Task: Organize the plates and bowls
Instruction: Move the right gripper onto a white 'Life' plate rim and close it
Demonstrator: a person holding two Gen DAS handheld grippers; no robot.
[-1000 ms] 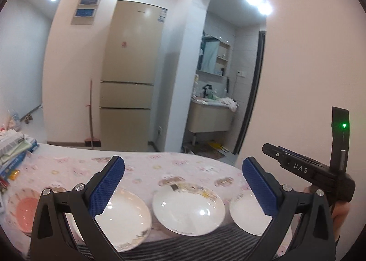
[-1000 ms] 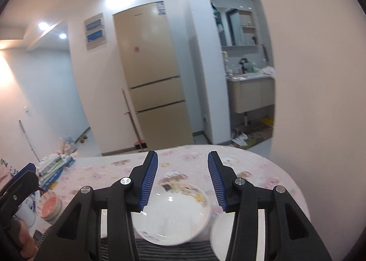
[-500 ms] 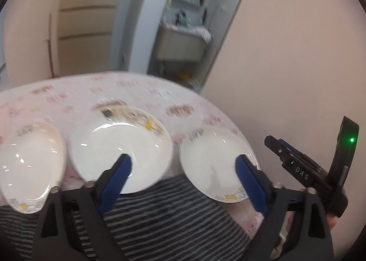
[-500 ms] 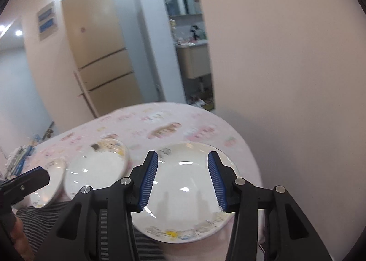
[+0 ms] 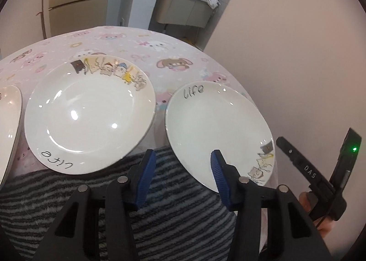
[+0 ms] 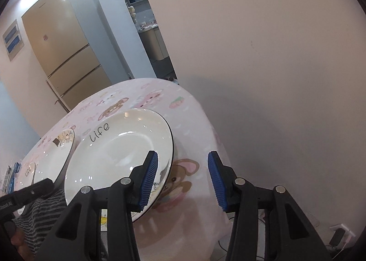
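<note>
Three white plates lie in a row on the pink cartoon tablecloth (image 5: 160,43). The middle plate (image 5: 89,114) and the right plate (image 5: 217,128) both carry the word "life"; only a sliver of the left plate (image 5: 9,123) shows. My left gripper (image 5: 183,162) hovers low over the right plate's near left rim. Its jaws are closing, with nothing pressed between them. My right gripper (image 6: 183,162) stands open over the same plate (image 6: 119,151). Its left finger is above the plate's right rim and its right finger is above bare cloth.
A grey and black striped mat (image 5: 171,215) lies under the plates' near edges. A plain wall (image 6: 274,78) stands close past the table's right edge. Beyond the table are a fridge (image 6: 59,50) and a sink cabinet (image 5: 185,9). A hand (image 5: 320,215) holds the other gripper's handle.
Both grippers have tipped down and sunk toward the table, so the plates now fill the views. The left jaws have narrowed a lot. The right jaws keep the same gap.
</note>
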